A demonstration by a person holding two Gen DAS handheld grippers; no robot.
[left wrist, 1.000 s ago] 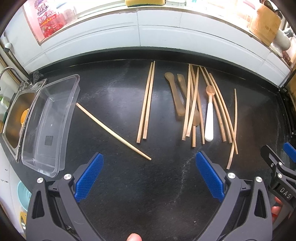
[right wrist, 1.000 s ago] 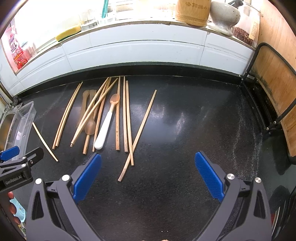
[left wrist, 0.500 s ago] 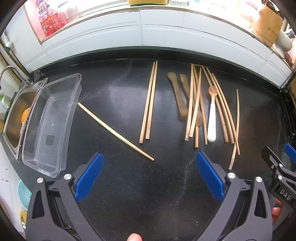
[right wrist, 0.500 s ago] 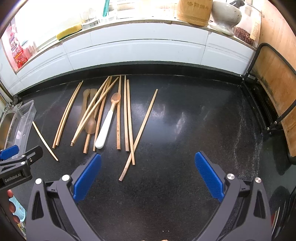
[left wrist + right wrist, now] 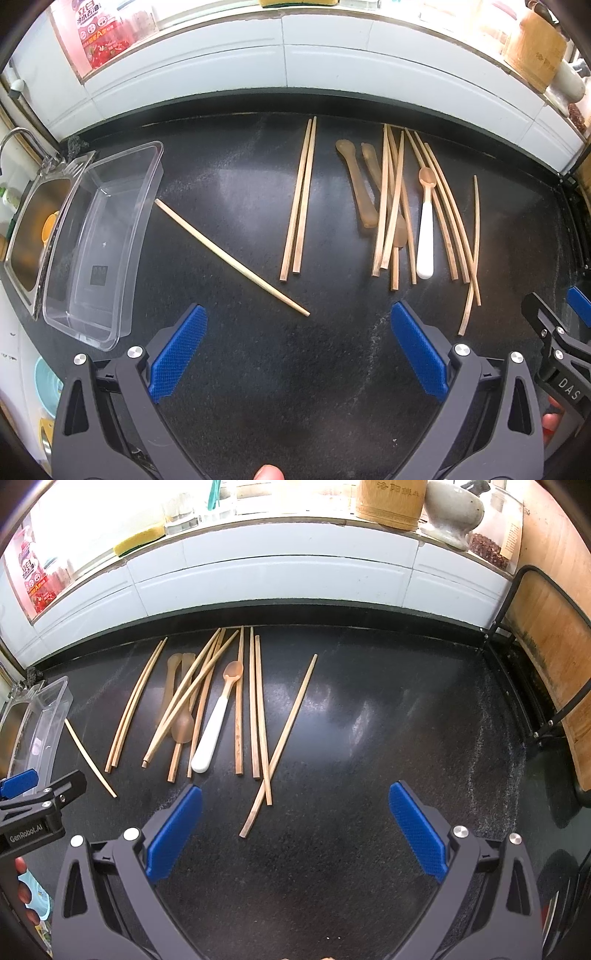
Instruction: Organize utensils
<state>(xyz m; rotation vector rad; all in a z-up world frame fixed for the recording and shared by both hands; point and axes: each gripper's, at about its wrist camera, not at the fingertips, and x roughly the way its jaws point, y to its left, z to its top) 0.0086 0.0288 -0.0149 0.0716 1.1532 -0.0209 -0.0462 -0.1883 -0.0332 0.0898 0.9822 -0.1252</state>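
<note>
Chopsticks [image 5: 391,206] and spoons lie lengthwise away from the grippers on the black counter [image 5: 295,369], the lone diagonal chopstick [image 5: 231,256] nearest, just ahead of the left gripper [image 5: 297,354]; right gripper [image 5: 295,830] likewise gapes wide, empty; clear container [image 5: 99,240] sits left.

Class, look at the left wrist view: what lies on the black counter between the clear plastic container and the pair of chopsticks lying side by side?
One pale single chopstick lies slantwise between clear plastic container and side-by-side chopstick pair; otherwise bare black counter.
</note>
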